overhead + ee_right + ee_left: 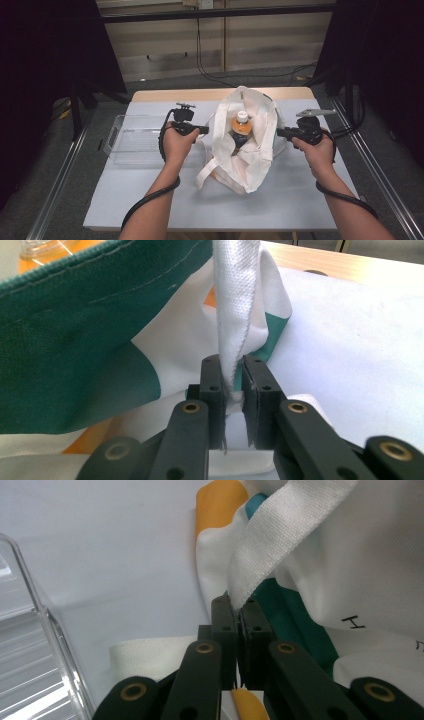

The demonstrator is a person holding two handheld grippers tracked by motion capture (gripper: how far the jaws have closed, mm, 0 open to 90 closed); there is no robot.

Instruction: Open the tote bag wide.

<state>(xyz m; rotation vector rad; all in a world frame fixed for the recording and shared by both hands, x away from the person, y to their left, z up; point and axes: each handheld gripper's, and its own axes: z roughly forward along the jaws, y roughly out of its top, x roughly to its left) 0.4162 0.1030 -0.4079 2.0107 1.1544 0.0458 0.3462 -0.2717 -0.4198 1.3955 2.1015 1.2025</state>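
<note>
Between both grippers — tote bag [248, 150], straps clamped

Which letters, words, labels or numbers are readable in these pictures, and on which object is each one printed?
"H": a black letter printed on the white cloth of the tote bag, left gripper view.
A further black mark at the right edge of that cloth: cut off, not readable.
Label of the bottle standing inside the bag: too small to read.

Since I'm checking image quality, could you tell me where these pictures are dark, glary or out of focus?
High view: surroundings nearly black, table evenly lit, tote bag bright. Left gripper view: clear tray shows glare streaks; strap sharp, near jaws soft. Right gripper view: strap sharp, far table edge blurred.
</note>
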